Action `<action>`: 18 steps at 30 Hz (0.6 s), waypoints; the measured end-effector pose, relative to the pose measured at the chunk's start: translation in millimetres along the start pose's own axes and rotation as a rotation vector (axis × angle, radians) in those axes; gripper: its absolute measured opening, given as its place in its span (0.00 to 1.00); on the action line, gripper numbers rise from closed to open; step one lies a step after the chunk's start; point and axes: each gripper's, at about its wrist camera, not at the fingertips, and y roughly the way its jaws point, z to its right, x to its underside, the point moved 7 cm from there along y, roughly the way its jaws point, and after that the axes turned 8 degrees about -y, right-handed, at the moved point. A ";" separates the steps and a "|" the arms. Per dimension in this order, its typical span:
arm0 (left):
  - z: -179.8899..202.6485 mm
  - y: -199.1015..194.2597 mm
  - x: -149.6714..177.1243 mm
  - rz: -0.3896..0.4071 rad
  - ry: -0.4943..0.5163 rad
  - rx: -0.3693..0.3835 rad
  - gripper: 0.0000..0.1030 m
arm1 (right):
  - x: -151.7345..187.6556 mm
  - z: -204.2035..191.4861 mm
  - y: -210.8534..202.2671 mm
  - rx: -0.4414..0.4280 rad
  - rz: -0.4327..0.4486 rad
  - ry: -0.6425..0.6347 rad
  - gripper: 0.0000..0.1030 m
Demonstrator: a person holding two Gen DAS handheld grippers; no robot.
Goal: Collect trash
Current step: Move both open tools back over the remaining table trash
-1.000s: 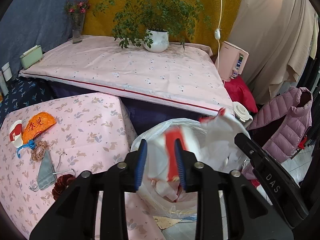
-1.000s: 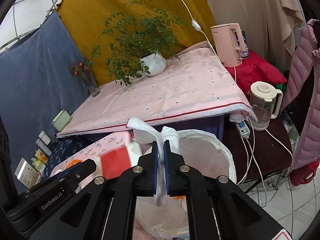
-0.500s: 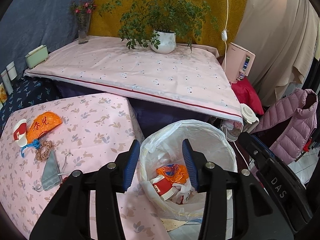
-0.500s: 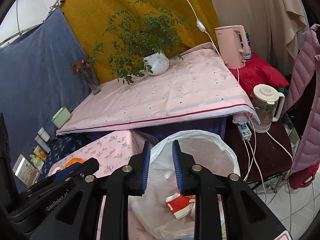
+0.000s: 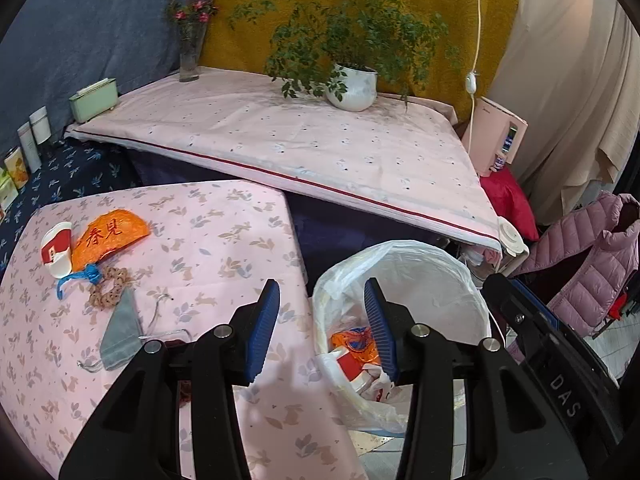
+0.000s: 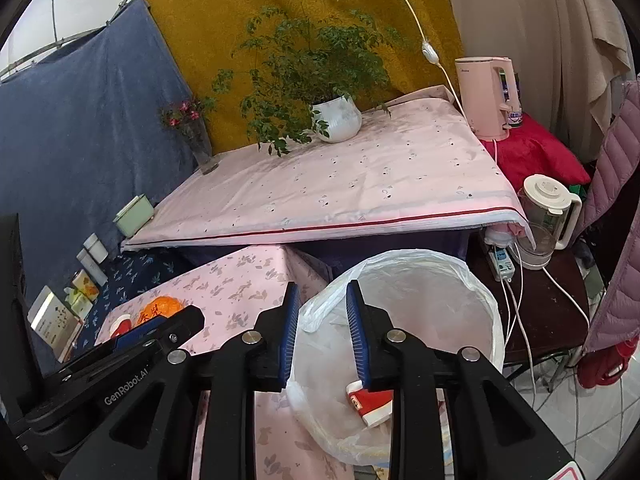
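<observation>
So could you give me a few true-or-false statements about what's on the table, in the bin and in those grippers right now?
1. The left gripper holds a wrapper. False: it is open with nothing between its pads.
2. The white-lined trash bin already has trash in it. True.
3. An orange wrapper lies on the small floral table. True.
4. The potted plant stands on the small floral table. False: it is on the bigger table behind.
5. The right gripper is open. True.

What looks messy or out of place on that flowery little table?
A crushed red-and-white paper cup lies on its side beside an orange wrapper on the floral tablecloth: litter not yet in the lined bin.
</observation>
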 end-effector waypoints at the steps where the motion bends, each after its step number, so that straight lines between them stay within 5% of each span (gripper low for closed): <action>1: -4.1 -0.8 0.0 0.001 -0.007 -0.003 0.41 | 1.3 -4.7 0.5 -0.004 -0.003 -0.008 0.24; 18: -88.3 -12.9 -1.4 0.011 -0.128 -0.070 0.41 | 24.2 -79.5 9.9 -0.071 -0.054 -0.111 0.33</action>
